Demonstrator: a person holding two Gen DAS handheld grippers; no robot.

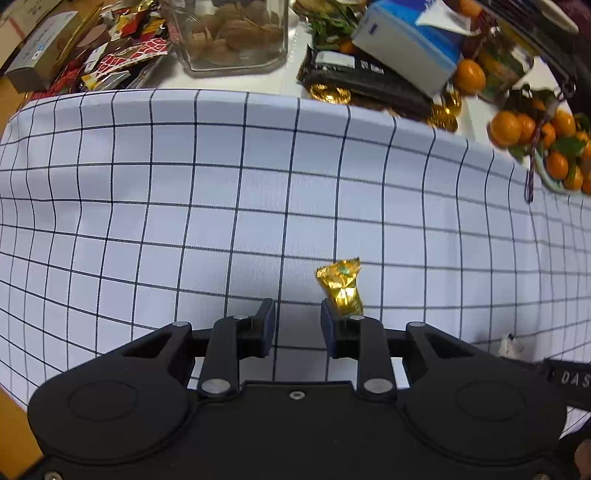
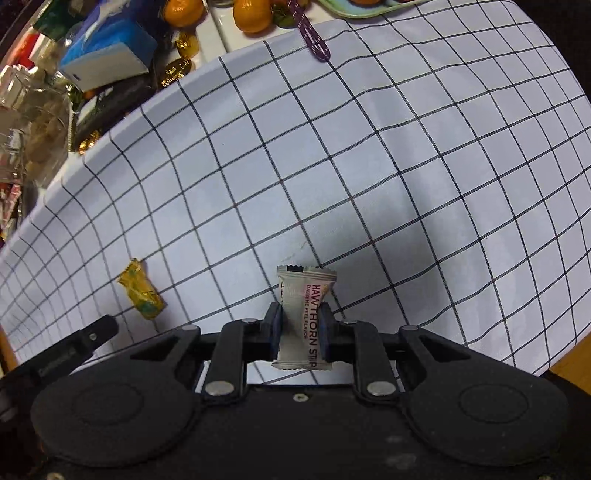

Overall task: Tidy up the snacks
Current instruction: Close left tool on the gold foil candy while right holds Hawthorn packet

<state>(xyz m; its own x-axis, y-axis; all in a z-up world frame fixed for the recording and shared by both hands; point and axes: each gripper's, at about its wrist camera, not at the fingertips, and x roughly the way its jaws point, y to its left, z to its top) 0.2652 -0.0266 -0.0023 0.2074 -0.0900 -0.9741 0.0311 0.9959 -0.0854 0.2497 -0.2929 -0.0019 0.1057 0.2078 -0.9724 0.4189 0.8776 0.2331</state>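
A gold-wrapped candy (image 1: 341, 286) lies on the checked cloth (image 1: 221, 192), just ahead of the right finger of my left gripper (image 1: 297, 308). That gripper is open and empty, and the candy is outside its gap. The same candy shows at the lower left of the right wrist view (image 2: 142, 291). My right gripper (image 2: 299, 314) is shut on a white "Hawthorn Strip" packet (image 2: 303, 317), held upright above the cloth (image 2: 332, 166). The tip of the left gripper (image 2: 92, 334) shows at the left edge there.
Beyond the cloth's far edge stand a glass jar of nuts (image 1: 232, 33), red-wrapped snacks (image 1: 122, 55), a blue tissue box (image 1: 410, 48), a black packet (image 1: 365, 81), gold coins (image 1: 330, 94) and tangerines on a plate (image 1: 543, 147). A purple cord (image 2: 314, 37) lies on the cloth.
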